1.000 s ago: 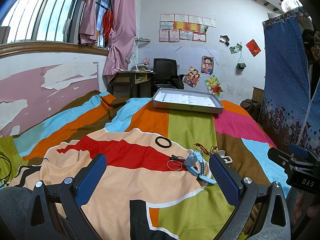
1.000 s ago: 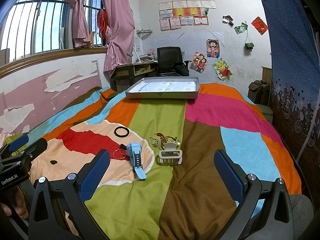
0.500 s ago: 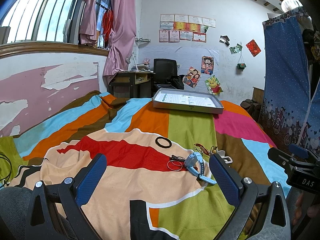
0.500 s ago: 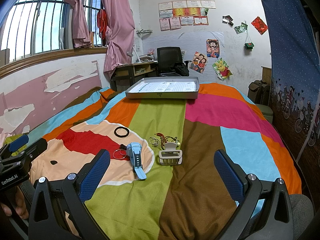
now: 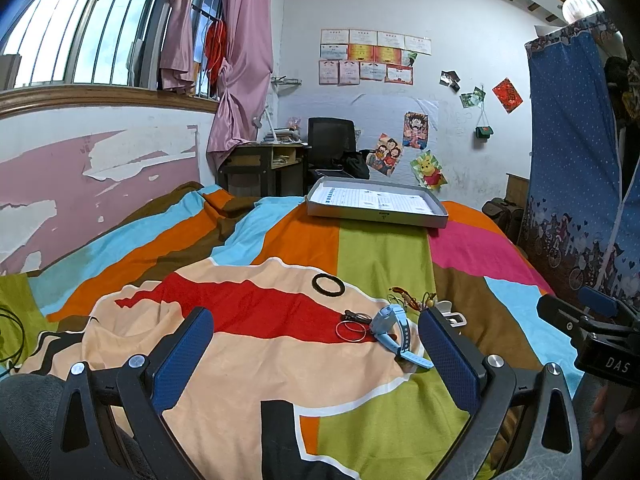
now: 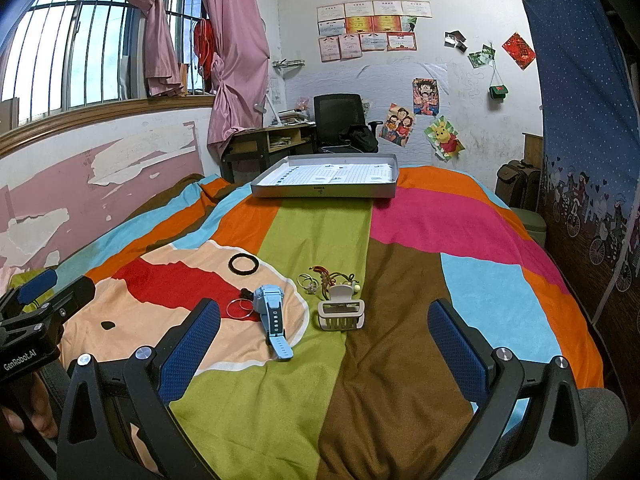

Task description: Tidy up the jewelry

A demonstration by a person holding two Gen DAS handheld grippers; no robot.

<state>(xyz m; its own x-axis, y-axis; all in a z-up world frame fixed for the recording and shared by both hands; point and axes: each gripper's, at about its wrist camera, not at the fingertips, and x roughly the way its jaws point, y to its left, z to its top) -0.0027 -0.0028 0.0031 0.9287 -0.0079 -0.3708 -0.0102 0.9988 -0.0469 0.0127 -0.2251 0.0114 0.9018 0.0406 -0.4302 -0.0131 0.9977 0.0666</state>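
On the striped bedspread lie a light blue watch (image 6: 271, 312) (image 5: 394, 330), thin silver bangles (image 6: 239, 308) (image 5: 351, 328), a black ring (image 6: 243, 263) (image 5: 328, 283), a white hair claw (image 6: 341, 310), and a tangle of small rings and red-gold cords (image 6: 326, 279) (image 5: 408, 297). A grey tray (image 6: 328, 190) (image 5: 378, 216) lined with printed paper sits at the far end. My left gripper (image 5: 316, 350) is open, low over the bed before the bangles. My right gripper (image 6: 324, 344) is open, just short of the watch and claw. Nothing is held.
A peeling pink wall and barred window run along the left. A desk (image 6: 272, 142) and black chair (image 6: 338, 122) stand beyond the bed. A blue curtain (image 6: 588, 120) hangs at the right, with a green bin (image 6: 530, 224) by the bed's right edge.
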